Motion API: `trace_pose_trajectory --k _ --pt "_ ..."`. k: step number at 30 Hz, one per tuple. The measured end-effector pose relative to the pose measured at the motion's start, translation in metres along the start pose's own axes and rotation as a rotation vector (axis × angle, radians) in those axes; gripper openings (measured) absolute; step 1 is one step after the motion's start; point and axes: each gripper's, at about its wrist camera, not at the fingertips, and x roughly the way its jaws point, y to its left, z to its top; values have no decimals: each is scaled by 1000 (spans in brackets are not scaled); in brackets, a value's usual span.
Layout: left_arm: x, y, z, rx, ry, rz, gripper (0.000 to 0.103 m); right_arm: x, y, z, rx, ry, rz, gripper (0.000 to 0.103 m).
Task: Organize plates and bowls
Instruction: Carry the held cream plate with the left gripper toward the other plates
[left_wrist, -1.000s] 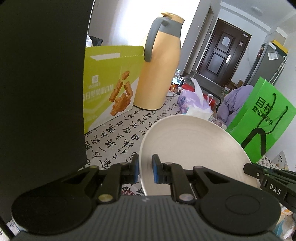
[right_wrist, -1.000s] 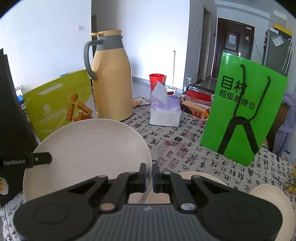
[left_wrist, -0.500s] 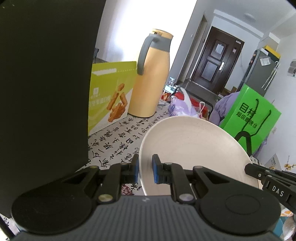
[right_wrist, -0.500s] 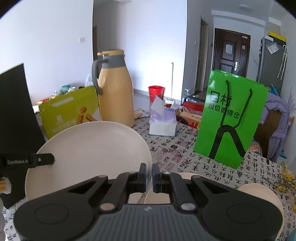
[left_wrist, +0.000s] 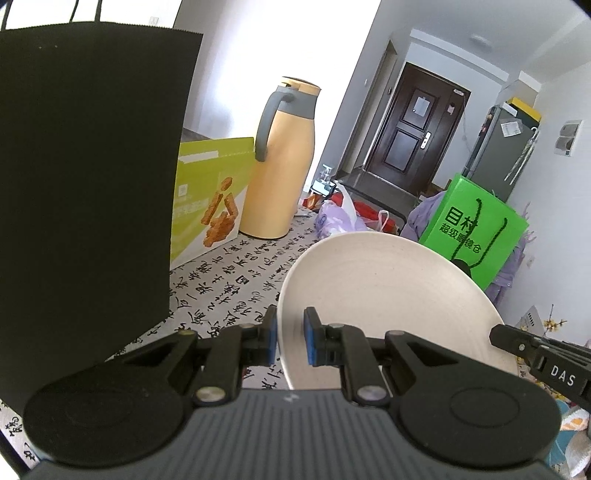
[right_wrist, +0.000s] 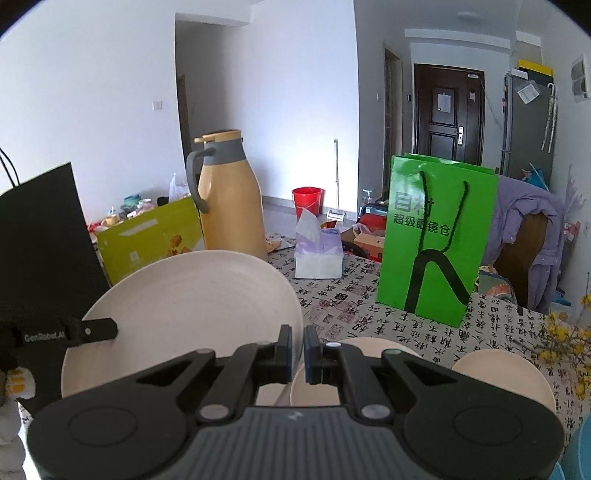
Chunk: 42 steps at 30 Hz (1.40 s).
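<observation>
A large cream plate (left_wrist: 384, 302) (right_wrist: 192, 314) hangs tilted above the table, held at two sides. My left gripper (left_wrist: 290, 334) is shut on its left rim, the blue pads pinching the edge. On the opposite rim my right gripper (right_wrist: 298, 349) is shut. Each wrist view shows the other gripper's black finger on the plate: the right one's fingertip (left_wrist: 517, 343) and the left one's fingertip (right_wrist: 92, 331). Below the held plate, two more cream dishes rest on the table, one (right_wrist: 325, 384) under my right gripper and one (right_wrist: 506, 373) further right.
A black paper bag (left_wrist: 85, 184) stands close on the left. Behind are a yellow-green snack box (left_wrist: 210, 199), a tan thermos jug (right_wrist: 229, 199), a tissue pack (right_wrist: 317, 247) and a green paper bag (right_wrist: 436, 236). Yellow flowers (right_wrist: 561, 336) lie at the right table edge.
Both grippers have lifted the plate and drawn back from the jug and bags, which now look smaller and farther. Both grips on the plate's rim are unchanged.
</observation>
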Motion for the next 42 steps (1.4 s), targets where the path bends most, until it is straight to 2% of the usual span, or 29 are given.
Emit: trace_pose_trajectory --k 14,42 --pt "-31 -17 -17 17 -12 -47 14 -53 -15 -20 60 -54 -15 6" --pt "-96 -61 -48 51 -56 -111 14 -143 -39 -51 99 -156 -77 6"
